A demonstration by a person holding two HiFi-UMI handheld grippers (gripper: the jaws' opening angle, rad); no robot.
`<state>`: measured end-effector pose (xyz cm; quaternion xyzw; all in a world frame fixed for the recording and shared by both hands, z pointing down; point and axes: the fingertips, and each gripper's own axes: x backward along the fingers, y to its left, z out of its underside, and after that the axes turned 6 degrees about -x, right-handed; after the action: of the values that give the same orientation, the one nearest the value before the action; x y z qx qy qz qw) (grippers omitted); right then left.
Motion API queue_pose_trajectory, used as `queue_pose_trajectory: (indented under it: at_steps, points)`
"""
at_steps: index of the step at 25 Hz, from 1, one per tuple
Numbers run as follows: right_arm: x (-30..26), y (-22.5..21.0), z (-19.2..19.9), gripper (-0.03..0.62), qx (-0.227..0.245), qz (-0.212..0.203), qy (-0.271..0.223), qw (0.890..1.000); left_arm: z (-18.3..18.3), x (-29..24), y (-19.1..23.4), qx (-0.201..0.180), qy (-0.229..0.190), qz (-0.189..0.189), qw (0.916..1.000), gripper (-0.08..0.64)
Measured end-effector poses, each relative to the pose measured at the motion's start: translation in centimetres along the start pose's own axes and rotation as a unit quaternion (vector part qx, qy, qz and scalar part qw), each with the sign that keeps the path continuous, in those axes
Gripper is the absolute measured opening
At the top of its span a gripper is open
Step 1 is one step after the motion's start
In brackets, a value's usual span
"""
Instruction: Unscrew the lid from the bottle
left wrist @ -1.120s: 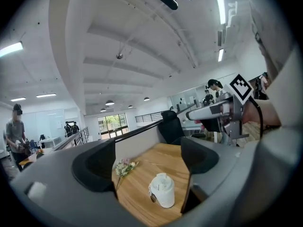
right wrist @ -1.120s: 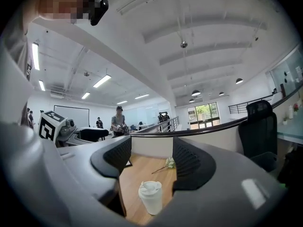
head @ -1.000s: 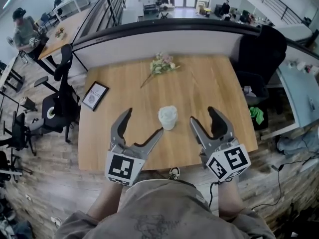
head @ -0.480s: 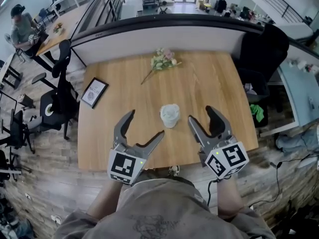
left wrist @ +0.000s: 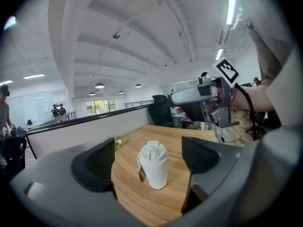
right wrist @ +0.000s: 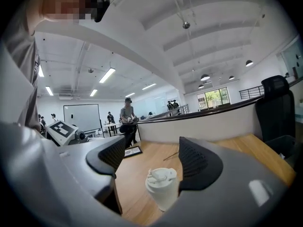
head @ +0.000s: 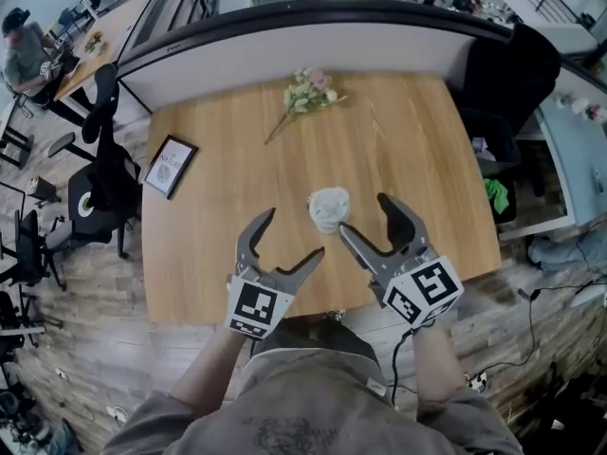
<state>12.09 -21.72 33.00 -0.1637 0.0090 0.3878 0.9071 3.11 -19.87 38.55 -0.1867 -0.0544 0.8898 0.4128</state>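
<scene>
We drew the left gripper [head: 289, 235] and right gripper [head: 365, 218] in toward the bottle [head: 329, 209], the right one's jaws opening with nothing between them.

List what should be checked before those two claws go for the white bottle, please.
1. Bottle stands upright on the table: ok.
2. Lid sits on the bottle, not yet unscrewed: ok.
3. Left gripper has its jaws apart and empty, and the bottle is ahead of them: ok.
4. Right gripper has its jaws opening with nothing pressed between the pads, and the bottle is just ahead: ok.
5. Flowers and picture frame lie well away from the bottle: ok.
6. How tightly the lid is screwed on: cannot tell.
</scene>
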Motion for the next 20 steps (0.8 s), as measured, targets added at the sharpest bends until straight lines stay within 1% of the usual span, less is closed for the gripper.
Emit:
queue_pose_trajectory:
  at_steps: [1, 5, 9, 12, 14, 16, 18, 20]
  points:
    - [-0.5, -0.3, 0.8, 0.352, 0.000, 0.002, 0.006, 1.000, 0.7, -0.5, -0.3, -0.002, 0.001, 0.006, 1.0000, 0.445]
    - [-2.4, -1.4, 4.0, 0.389, 0.006, 0.003, 0.031, 0.999, 4.0, -3.0, -1.5, -0.011, 0.007, 0.038, 0.9992, 0.445]
    - [-4.1, -2.3, 6.7, 0.398, 0.009, -0.002, 0.051, 0.999, 8.8, -5.5, -3.0, -0.005, 0.030, 0.063, 0.9975, 0.445]
    - [-5.2, -2.9, 8.1, 0.400, 0.022, -0.007, 0.060, 0.998, 11.1, -7.3, -3.6, 0.002, 0.036, 0.073, 0.9967, 0.445]
    - [-5.8, -3.0, 8.9, 0.403, 0.036, -0.011, 0.065, 0.997, 12.2, -8.3, -3.7, 0.010, 0.036, 0.073, 0.9966, 0.443]
    - [-6.3, -3.2, 9.6, 0.405, 0.046, -0.010, 0.067, 0.997, 12.7, -9.2, -3.6, 0.020, 0.027, 0.070, 0.9970, 0.443]
    - [-6.8, -3.6, 10.2, 0.407, 0.048, -0.007, 0.065, 0.997, 12.8, -10.2, -3.5, 0.028, 0.019, 0.068, 0.9972, 0.443]
    - [-7.2, -3.8, 10.7, 0.407, 0.048, -0.007, 0.064, 0.997, 13.4, -11.1, -3.6, 0.035, 0.019, 0.071, 0.9967, 0.440]
